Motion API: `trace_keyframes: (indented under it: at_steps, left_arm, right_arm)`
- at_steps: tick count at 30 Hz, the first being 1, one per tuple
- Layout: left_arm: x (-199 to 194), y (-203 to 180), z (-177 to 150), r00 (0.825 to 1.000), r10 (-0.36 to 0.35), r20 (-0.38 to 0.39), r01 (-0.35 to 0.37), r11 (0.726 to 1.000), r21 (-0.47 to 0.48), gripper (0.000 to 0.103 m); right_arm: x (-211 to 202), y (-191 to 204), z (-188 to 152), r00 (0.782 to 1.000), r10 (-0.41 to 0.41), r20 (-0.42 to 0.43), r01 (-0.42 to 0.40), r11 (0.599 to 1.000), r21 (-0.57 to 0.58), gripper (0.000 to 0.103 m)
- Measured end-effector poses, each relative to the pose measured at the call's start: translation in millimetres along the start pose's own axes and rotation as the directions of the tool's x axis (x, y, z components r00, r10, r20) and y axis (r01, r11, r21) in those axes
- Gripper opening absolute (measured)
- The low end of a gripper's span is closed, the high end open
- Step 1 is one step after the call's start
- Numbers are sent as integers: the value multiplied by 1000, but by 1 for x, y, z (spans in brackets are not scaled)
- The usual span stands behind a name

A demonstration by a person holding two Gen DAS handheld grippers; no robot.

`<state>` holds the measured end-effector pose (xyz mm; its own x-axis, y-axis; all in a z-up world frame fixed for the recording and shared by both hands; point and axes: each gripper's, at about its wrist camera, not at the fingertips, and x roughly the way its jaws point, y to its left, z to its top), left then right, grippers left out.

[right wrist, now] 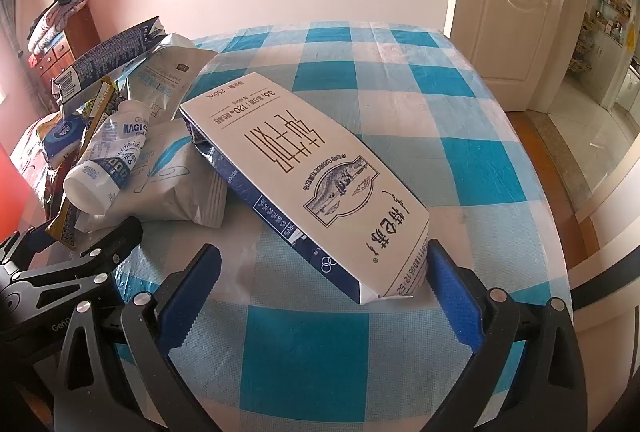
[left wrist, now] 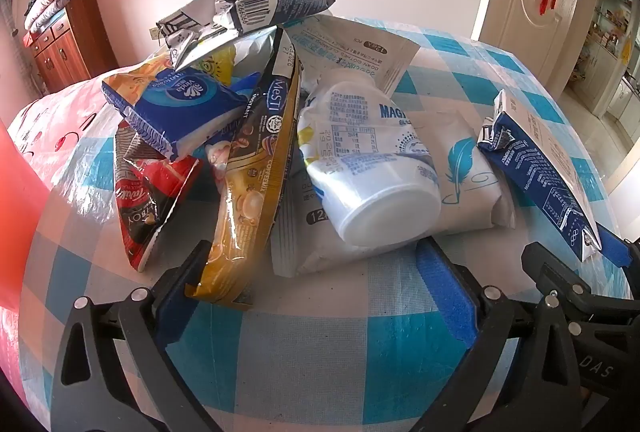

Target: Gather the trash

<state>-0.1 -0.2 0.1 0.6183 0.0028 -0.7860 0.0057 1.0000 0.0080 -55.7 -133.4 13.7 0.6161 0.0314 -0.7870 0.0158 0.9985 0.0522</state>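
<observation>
A heap of trash lies on the blue-and-white checked tablecloth (left wrist: 320,352): a white plastic bottle (left wrist: 368,167) on its side, a gold coffee-mix packet (left wrist: 248,191), a blue tissue pack (left wrist: 180,107), a red-and-black wrapper (left wrist: 148,199), a crushed carton (left wrist: 256,3) on top and a white wipes pack (left wrist: 468,171). My left gripper (left wrist: 316,272) is open just short of the bottle's base, with the gold packet's end by its left finger. A flattened white-and-blue milk carton (right wrist: 312,175) lies apart to the right. My right gripper (right wrist: 324,260) is open around its near end, which sits close to the right pad.
A white door (right wrist: 504,11) with a red hanging ornament stands behind the table, with an open doorway to its right. A wooden cabinet (left wrist: 68,39) with folded bedding is at back left. Something red (left wrist: 16,191) borders the table's left side. The table edge (right wrist: 560,232) curves away on the right.
</observation>
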Motion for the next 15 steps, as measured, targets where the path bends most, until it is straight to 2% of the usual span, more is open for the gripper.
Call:
trace_keyframes:
  at_steps: [3,8,15]
  left_arm:
    - [0,0,0,1000,-1,-2,1,1000,-1,99]
    - [-4,3,-3,1000,-3,-4,3,1000,4,99]
    - [-32,15,-27,998,-39,41,39,999,15,99]
  right_arm:
    - [0,0,0,1000,-4,-4,4,1000,-4,99]
    - [0,8,-10,998,-66,-18,65,997,-35,99]
    - [-20,6,-30,998,-58,-22,58,998,-24,99]
